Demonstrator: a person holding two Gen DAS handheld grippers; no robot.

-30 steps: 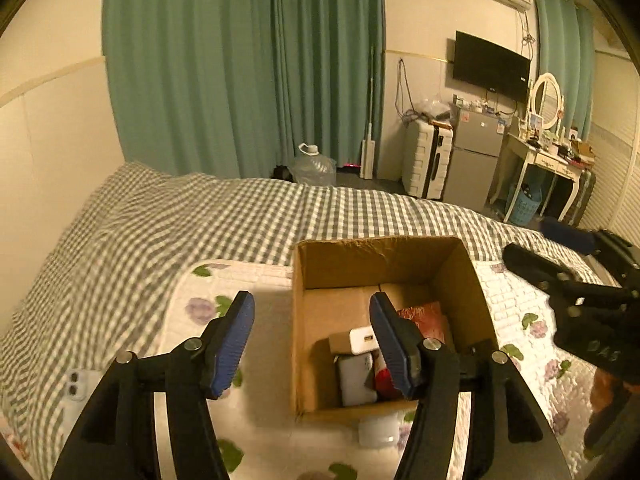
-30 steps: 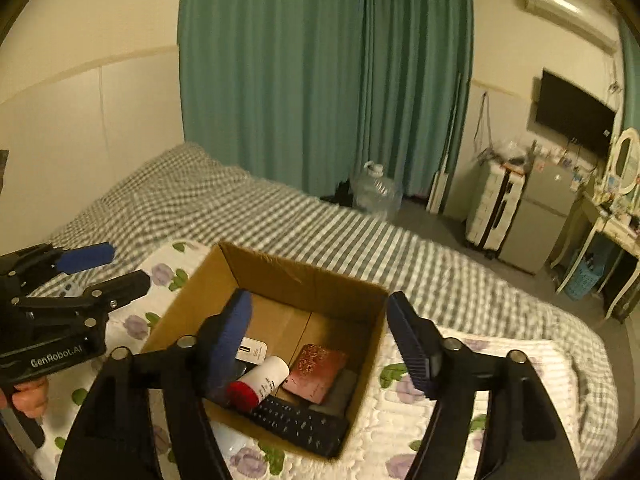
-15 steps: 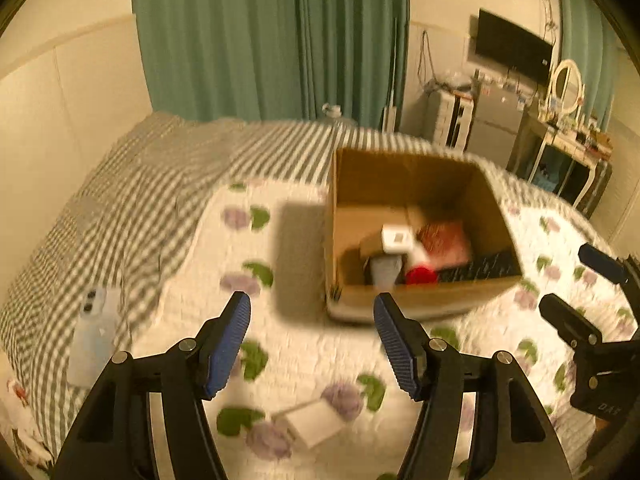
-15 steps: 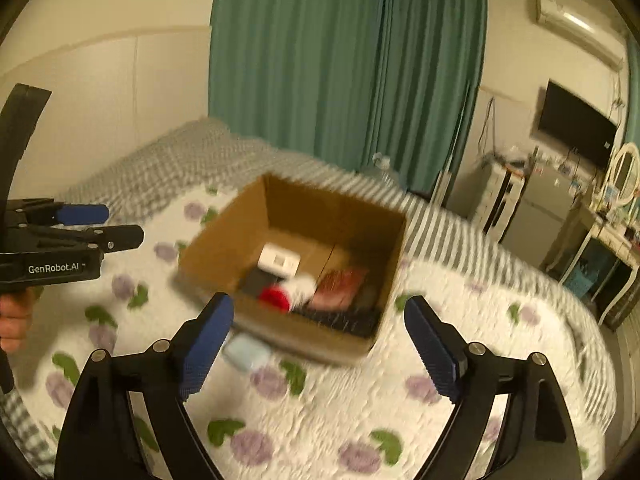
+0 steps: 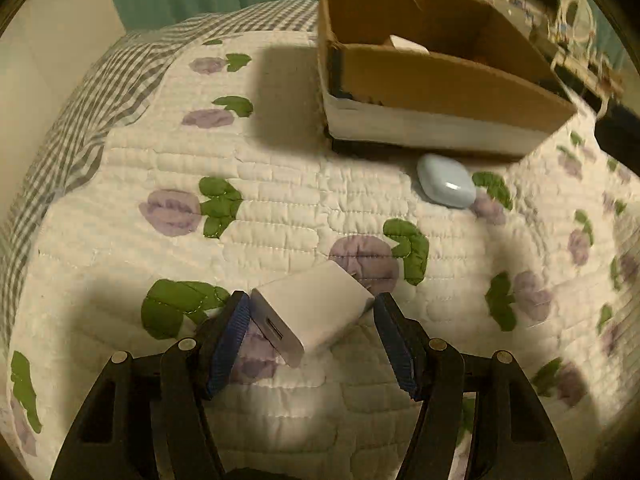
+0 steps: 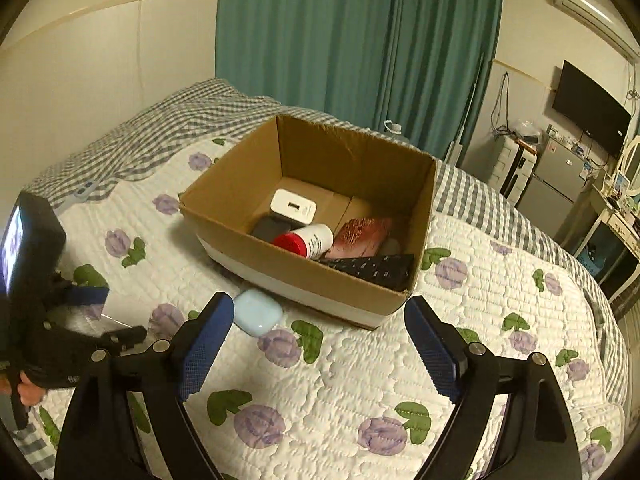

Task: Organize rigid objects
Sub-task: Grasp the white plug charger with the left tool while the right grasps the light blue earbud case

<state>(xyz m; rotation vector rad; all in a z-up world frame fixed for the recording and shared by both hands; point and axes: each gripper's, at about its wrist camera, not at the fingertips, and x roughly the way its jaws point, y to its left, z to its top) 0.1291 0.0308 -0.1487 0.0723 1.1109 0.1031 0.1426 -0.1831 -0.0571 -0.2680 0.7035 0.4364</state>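
Note:
A white charger block (image 5: 314,308) lies on the flowered quilt between the fingers of my left gripper (image 5: 310,344), which is open around it, low over the bed. A pale blue earbud case (image 5: 446,186) lies by the front of the cardboard box (image 5: 440,80); the case also shows in the right wrist view (image 6: 256,312). The box (image 6: 280,258) holds a white adapter (image 6: 293,206), a red-capped bottle (image 6: 306,241), a reddish pouch (image 6: 362,236) and a black remote (image 6: 372,268). My right gripper (image 6: 318,348) is open and empty, above the quilt in front of the box. The left gripper (image 6: 96,312) shows at the left there.
The bed has a white flowered quilt (image 6: 360,380) over a grey checked sheet (image 6: 160,128). Green curtains (image 6: 352,40) hang behind. A phone (image 6: 82,190) lies on the checked sheet at the far left. A fridge, suitcase and dresser stand at the right.
My left gripper has dropped down and forward onto the quilt, so the white charger now sits between its fingers. My right gripper has drawn back a little from the box.

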